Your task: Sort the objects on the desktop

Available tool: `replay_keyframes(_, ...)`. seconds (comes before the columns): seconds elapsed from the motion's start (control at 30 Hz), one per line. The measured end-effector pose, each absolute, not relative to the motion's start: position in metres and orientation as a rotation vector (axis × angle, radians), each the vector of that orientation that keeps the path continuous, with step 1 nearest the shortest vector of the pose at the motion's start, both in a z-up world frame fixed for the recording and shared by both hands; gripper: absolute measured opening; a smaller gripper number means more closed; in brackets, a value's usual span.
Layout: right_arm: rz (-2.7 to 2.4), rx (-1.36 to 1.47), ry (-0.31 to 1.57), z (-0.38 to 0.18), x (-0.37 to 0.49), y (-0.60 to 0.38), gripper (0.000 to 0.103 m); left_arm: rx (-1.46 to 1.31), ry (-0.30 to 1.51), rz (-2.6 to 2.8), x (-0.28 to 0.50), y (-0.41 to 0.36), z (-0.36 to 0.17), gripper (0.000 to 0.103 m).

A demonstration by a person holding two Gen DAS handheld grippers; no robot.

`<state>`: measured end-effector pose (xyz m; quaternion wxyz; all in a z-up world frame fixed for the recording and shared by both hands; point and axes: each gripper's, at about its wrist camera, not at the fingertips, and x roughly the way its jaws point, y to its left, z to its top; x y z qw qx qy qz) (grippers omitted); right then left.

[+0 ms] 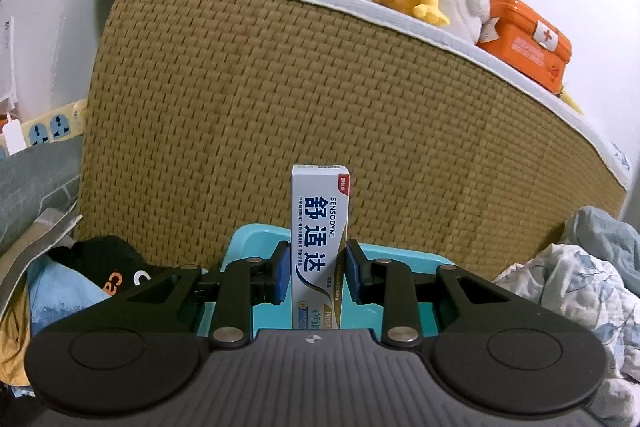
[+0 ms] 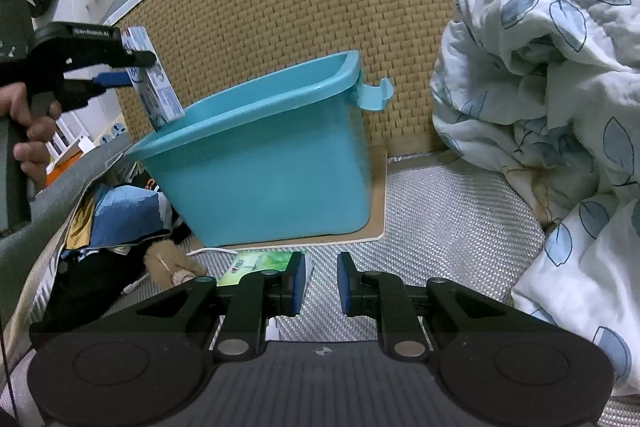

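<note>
**Toothpaste box held over teal bin**

Between the left gripper's (image 1: pixel 316 277) closed-in jaws, an upright toothpaste box (image 1: pixel 320 247) is clamped, above the teal bin (image 2: pixel 272 163) rim. Nothing is held between the right gripper's (image 2: pixel 322 283) parted jaws; beyond them the bin is seen.

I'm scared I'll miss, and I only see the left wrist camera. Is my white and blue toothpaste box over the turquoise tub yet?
Observer: The white and blue cardboard toothpaste box, tilted in the left tongs, has its lower end right at the left corner rim of the turquoise plastic tub.
Operator: Is anything else waiting to be sorted?
Observer: A flat green packet lies on the silver woven mat in front of the tub.
Operator: Are my other tongs busy?
Observer: No, the right tongs are open and hold nothing, beside that packet.
</note>
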<state>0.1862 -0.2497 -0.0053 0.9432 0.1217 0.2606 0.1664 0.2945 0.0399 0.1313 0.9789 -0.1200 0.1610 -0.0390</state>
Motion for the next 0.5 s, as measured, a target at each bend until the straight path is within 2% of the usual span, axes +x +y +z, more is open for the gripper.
replay_keyframes(0.5,0.345,0.252,0.538,-0.0058,0.1866,-0.2481,0.02,-0.223,0.354,-0.074,0.3045,0.0303,0.122,0.032)
